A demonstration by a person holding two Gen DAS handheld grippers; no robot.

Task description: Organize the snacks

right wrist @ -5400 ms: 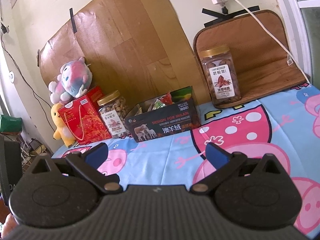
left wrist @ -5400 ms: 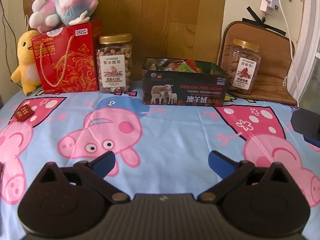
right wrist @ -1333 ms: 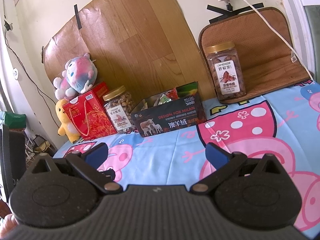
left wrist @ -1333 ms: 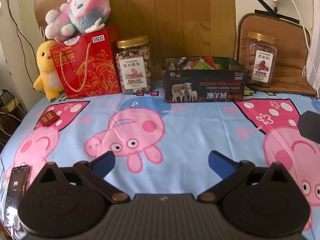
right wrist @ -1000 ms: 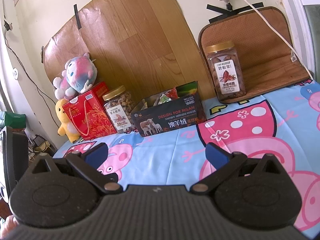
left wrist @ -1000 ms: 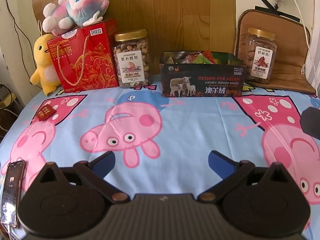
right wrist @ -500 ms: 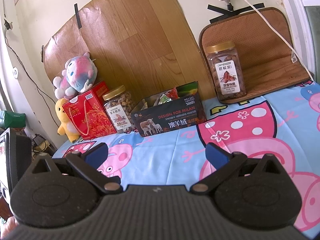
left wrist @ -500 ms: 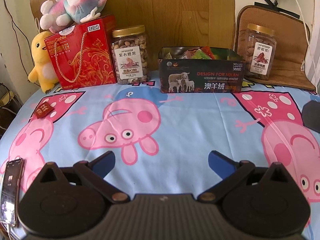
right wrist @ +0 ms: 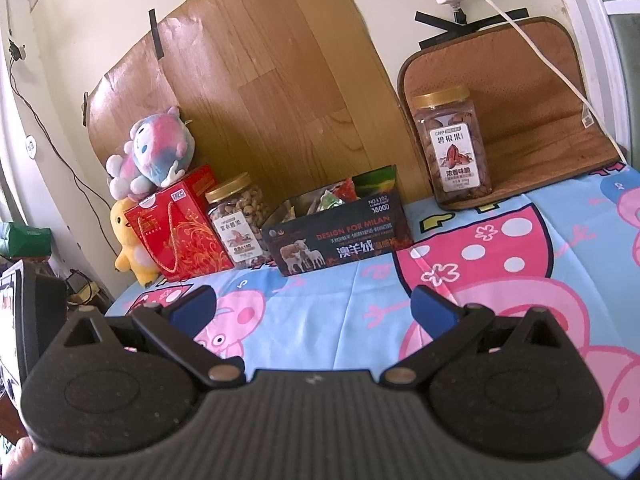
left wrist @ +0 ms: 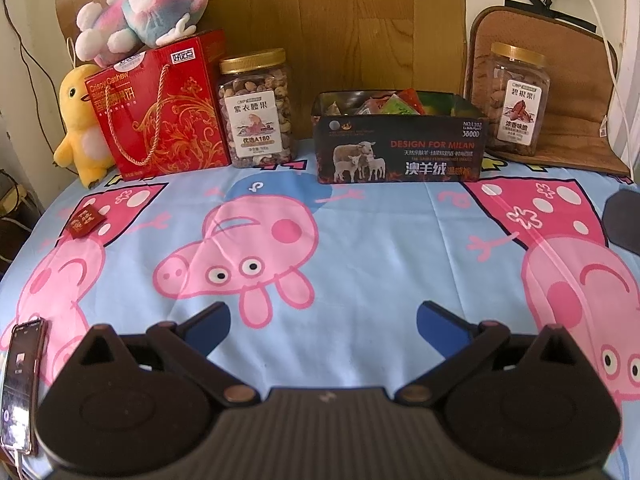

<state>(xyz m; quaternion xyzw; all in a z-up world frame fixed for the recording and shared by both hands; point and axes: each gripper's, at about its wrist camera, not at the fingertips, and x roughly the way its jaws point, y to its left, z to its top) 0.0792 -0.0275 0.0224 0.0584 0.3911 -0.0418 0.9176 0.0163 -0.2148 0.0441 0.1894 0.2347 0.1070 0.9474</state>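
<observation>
Two grippers are in my hands, and both stand spread wide with nothing between their blue fingers: my left gripper (left wrist: 323,322) and my right gripper (right wrist: 314,306) hover above a tablecloth (left wrist: 360,248) printed with pink cartoon pigs on blue. Ahead of both tools, the table ends at a cream wall with a wood-grain panel (left wrist: 360,20) taped to it. Straight ahead of my left gripper stands a dark open box (left wrist: 400,154) with bright snack packets inside. To its left are a jar of nuts (left wrist: 256,110) with a gold lid and a red gift bag (left wrist: 160,108), a pink and blue plush toy (left wrist: 140,4) lying on top and a yellow plush duck (left wrist: 80,120) beside it. To the right, a second jar (left wrist: 516,100) sits on a brown cushion (left wrist: 568,92). A small red packet (left wrist: 85,221) lies alone far left on the cloth, and a phone (left wrist: 20,384) rests beside my left finger.
</observation>
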